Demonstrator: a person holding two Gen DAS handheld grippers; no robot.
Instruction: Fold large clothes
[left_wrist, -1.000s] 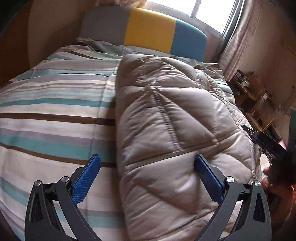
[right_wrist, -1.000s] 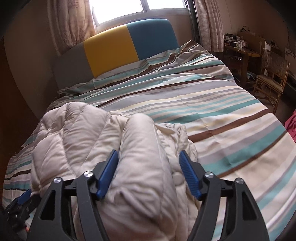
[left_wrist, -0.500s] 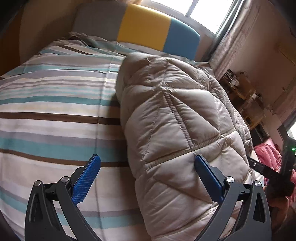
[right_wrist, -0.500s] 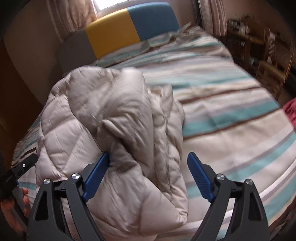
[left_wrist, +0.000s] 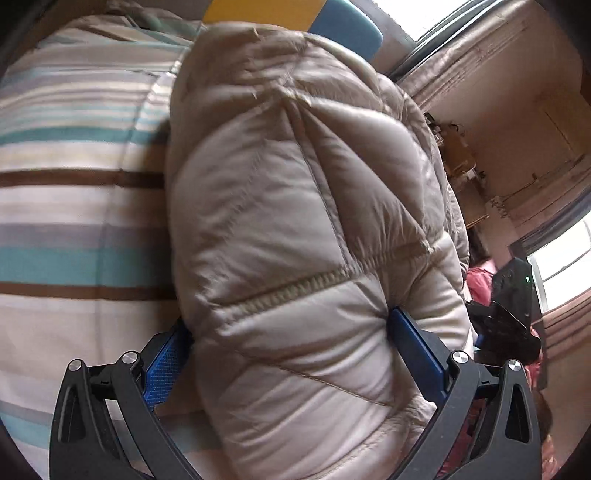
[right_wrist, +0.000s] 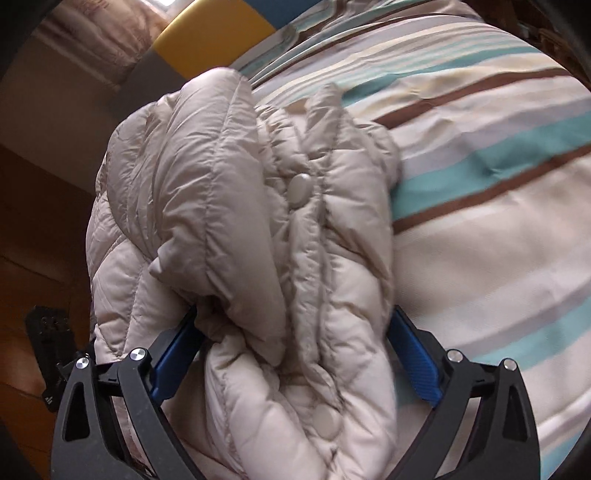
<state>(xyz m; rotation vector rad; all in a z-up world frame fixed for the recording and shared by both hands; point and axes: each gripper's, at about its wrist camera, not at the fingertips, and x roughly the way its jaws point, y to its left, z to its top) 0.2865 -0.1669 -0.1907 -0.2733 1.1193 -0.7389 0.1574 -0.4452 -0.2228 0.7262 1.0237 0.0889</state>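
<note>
We have the beige quilted puffer jacket (left_wrist: 303, 229) bundled between both tools, so the fold looks mostly done. Our left gripper (left_wrist: 291, 350) has its blue pads (left_wrist: 162, 369) spread wide, with the thick folded bulk bulging out between them and pressing against both; the pads squeeze the padding rather than meeting. Our right gripper (right_wrist: 295, 354) is the same: fingers wide apart, the jacket's snap-button (right_wrist: 300, 190) edge and bunched layers filling the gap between them and spilling forward past the tips. Beyond the fingers in both views lies the striped bedspread (right_wrist: 480, 206), with the yellow and blue headboard (right_wrist: 214, 37) further out. We judge the jacket is already doubled over into a compact stack. What seems left is setting it down flat on the bedspread and tidying the loose layers ahead of the right fingers.
</note>
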